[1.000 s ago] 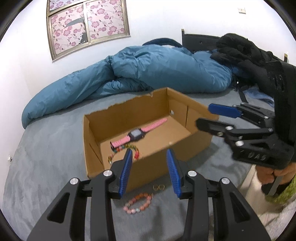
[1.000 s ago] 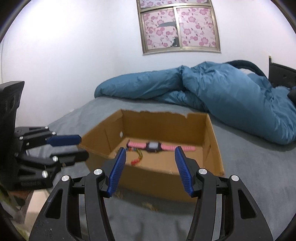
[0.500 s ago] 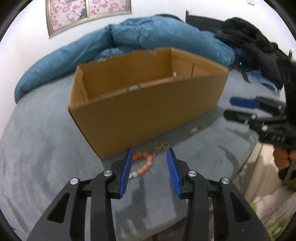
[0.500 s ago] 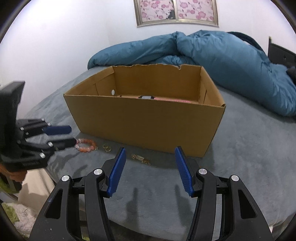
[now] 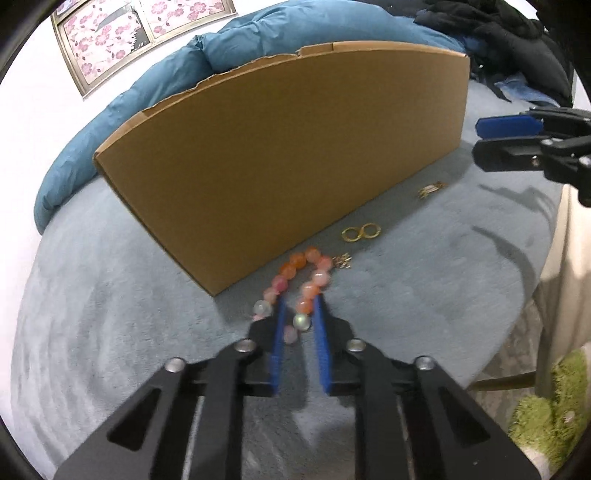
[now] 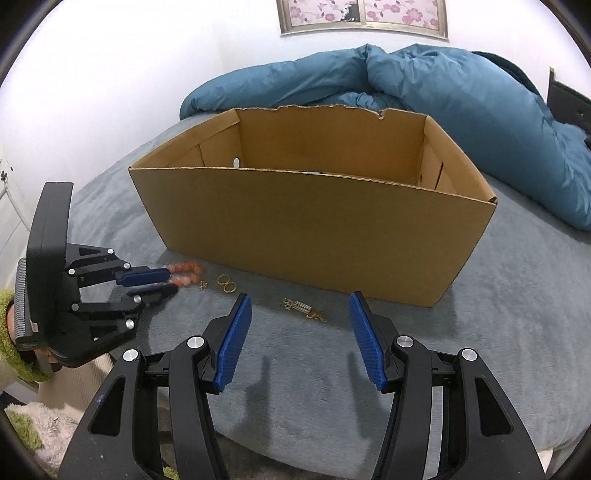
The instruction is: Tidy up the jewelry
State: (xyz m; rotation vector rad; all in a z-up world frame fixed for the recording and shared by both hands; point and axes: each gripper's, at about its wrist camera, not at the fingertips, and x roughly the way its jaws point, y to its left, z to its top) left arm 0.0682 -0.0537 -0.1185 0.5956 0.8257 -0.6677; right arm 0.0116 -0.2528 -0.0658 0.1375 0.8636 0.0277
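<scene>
An orange and pink bead bracelet (image 5: pixel 295 262) (image 6: pixel 188 273) lies on the grey bed in front of the cardboard box (image 5: pixel 288 147) (image 6: pixel 314 236). My left gripper (image 5: pixel 300 301) (image 6: pixel 170 282) points down at it, and its jaws are closing with one strand of beads between the pads, which touch the beads. Two gold rings (image 5: pixel 362 232) (image 6: pixel 226 282) and a gold chain piece (image 5: pixel 430 190) (image 6: pixel 304 308) lie further right along the box. My right gripper (image 6: pixel 300 295) (image 5: pixel 477 140) hangs open just above the chain piece with nothing in it. The front wall hides what is in the box.
A rumpled blue duvet (image 6: pixel 443 85) fills the bed behind the box. Black clothes (image 5: pixel 498 33) lie at the far right. The bed edge runs close below both grippers, with a green fluffy rug (image 5: pixel 546 417) on the floor beside it.
Both grippers sank from above the box to the bed in front of it. The left jaws narrowed around the bead bracelet. The right jaws kept their width.
</scene>
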